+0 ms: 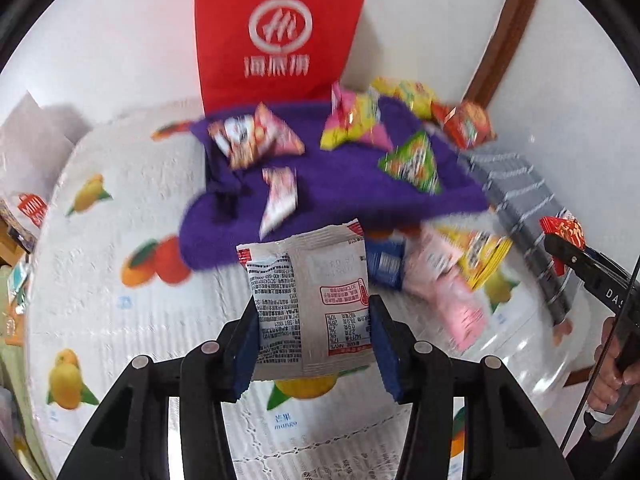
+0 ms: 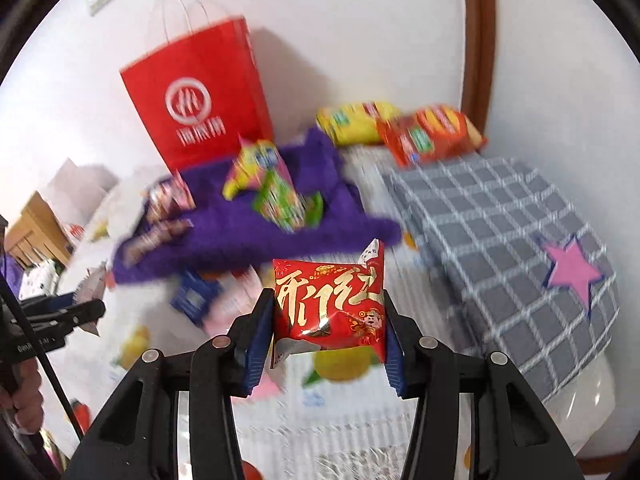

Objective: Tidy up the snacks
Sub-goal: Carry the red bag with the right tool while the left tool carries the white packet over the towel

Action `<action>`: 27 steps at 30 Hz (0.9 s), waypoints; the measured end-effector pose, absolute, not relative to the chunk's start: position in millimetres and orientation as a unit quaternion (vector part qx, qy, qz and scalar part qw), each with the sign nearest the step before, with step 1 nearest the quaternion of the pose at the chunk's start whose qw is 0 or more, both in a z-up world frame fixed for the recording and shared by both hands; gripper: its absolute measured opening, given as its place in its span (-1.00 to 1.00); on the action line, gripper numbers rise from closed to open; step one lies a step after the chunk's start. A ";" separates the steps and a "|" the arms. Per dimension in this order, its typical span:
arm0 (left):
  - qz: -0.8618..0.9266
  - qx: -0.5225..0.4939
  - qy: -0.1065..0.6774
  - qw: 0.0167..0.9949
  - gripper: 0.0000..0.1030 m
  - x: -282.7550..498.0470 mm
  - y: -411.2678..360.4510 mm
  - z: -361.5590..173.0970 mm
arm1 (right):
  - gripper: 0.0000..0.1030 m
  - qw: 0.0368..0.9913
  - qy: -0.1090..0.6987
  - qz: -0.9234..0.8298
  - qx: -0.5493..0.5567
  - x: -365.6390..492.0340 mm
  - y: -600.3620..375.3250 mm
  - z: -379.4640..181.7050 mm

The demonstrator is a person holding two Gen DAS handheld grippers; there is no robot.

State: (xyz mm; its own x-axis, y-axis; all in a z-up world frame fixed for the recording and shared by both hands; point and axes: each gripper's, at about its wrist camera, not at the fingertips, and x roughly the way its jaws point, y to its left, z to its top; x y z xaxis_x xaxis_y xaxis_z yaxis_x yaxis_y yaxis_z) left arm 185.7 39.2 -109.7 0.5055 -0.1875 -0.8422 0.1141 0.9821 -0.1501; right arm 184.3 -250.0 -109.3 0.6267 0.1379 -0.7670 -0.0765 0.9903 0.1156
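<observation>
Gripping a grey-white foil snack sachet printed with black and red text, the left gripper is seen with its blue-padded fingers pressed against the sachet's two side edges; the packet is held above a white lace-patterned tablecloth printed with oranges and mangoes. A red foil snack packet with gold characters is pinched in the same manner by the right gripper, both pads being closed on its sides, and it too is held clear of the table.

Beyond both packets a rumpled purple fleece cloth is spread on the table, and several small triangular snack packs are lain on it: a pink-red one, a yellow-pink one and a green one. Near the front edge of the cloth, a small blue packet, a pale pink packet and a yellow packet are found on the tablecloth. A red paper carrier bag with a white circular logo is stood upright against the white wall behind the cloth. To the right, a folded grey checked fabric with a pink star patch is laid, and behind it a yellow pillow-shaped snack bag and an orange-red one are placed side by side. Much of the background is blurred.
</observation>
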 end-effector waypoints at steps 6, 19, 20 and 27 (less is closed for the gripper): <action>-0.078 -0.045 0.446 0.891 -0.07 204.4 46.0 -60.4 | -0.06 0.916 0.393 0.072 0.029 206.8 -225.1 -57.0; -0.057 -0.045 0.404 0.912 -0.07 262.2 46.3 -26.2 | -0.06 0.920 0.377 0.102 0.016 263.2 -178.8 -27.2; -0.057 -0.043 0.404 0.912 -0.07 266.1 45.4 -27.9 | -0.06 0.920 0.379 0.102 0.014 269.4 -176.8 -29.2; -0.052 -0.038 0.412 0.909 -0.07 305.7 44.6 -51.0 | -0.06 0.914 0.393 0.097 0.012 313.1 -168.1 -49.2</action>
State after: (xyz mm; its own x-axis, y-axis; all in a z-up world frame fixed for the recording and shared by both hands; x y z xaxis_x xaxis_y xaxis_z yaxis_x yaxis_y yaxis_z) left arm 305.7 44.6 -51.0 0.6552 -0.1266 -0.7447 0.0637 0.9916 -0.1125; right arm 313.1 -168.1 -49.2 0.6721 0.1871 -0.7164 -0.1687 0.9808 0.0979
